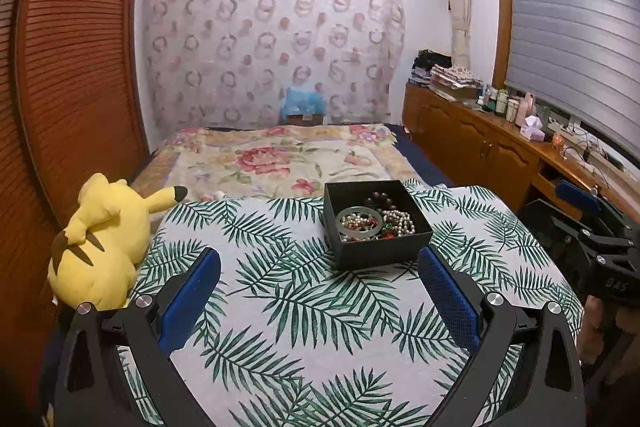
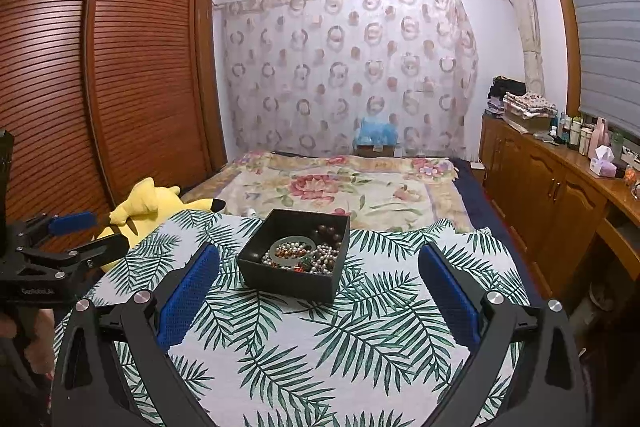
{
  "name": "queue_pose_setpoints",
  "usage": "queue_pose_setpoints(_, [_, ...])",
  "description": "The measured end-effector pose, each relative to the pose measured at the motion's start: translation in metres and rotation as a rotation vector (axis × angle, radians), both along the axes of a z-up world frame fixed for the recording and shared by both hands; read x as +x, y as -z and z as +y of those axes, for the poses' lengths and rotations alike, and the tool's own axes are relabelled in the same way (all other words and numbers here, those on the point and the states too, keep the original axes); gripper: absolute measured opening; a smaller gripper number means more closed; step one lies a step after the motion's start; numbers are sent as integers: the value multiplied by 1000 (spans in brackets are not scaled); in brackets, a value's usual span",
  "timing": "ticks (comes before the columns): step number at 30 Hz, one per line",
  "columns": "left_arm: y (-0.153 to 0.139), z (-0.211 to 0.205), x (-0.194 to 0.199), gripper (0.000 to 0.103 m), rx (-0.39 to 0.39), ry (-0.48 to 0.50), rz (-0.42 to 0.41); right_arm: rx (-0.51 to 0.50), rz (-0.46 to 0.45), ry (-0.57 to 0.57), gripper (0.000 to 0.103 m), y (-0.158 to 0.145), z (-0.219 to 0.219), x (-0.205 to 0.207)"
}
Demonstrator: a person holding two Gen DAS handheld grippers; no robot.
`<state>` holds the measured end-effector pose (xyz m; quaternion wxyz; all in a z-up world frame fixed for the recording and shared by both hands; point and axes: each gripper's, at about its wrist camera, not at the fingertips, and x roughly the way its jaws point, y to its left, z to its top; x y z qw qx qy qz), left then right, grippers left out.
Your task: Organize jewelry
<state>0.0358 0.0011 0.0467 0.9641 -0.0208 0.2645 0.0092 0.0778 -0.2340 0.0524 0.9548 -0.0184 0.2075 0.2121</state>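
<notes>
A black open box [image 1: 380,251] [image 2: 292,281] sits on the leaf-print cloth [image 1: 300,307] [image 2: 340,347]. Inside lie a pale green bangle [image 1: 343,223] [image 2: 276,247], pearl strands [image 1: 400,221] [image 2: 324,259], dark brown beads [image 1: 380,201] [image 2: 330,233] and small red and green beads. My left gripper [image 1: 320,267] is open and empty, just short of the box; it also shows at the left of the right wrist view [image 2: 90,231]. My right gripper [image 2: 320,263] is open and empty, with the box between and beyond its fingers; it shows at the right of the left wrist view [image 1: 580,203].
A yellow plush toy [image 1: 96,247] [image 2: 152,207] lies at the cloth's left edge. A floral bedspread [image 1: 280,159] [image 2: 340,187] lies behind. A wooden wardrobe [image 1: 72,67] stands left; a wooden cabinet [image 1: 480,139] [image 2: 560,187] with bottles and folded cloth stands right.
</notes>
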Motion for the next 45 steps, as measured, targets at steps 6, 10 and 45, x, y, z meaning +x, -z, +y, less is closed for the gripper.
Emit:
queue_pose_setpoints(6, [0, 0, -2, 95, 0, -4, -6, -2, 4, 4, 100, 1, -1, -1])
queue_pose_setpoints(10, [0, 0, -2, 95, 1, -4, -4, -3, 3, 6, 100, 2, -1, -1])
queue_pose_setpoints(45, [-1, 0, -5, 95, -5, 2, -5, -6, 14, 13, 100, 10, -2, 0])
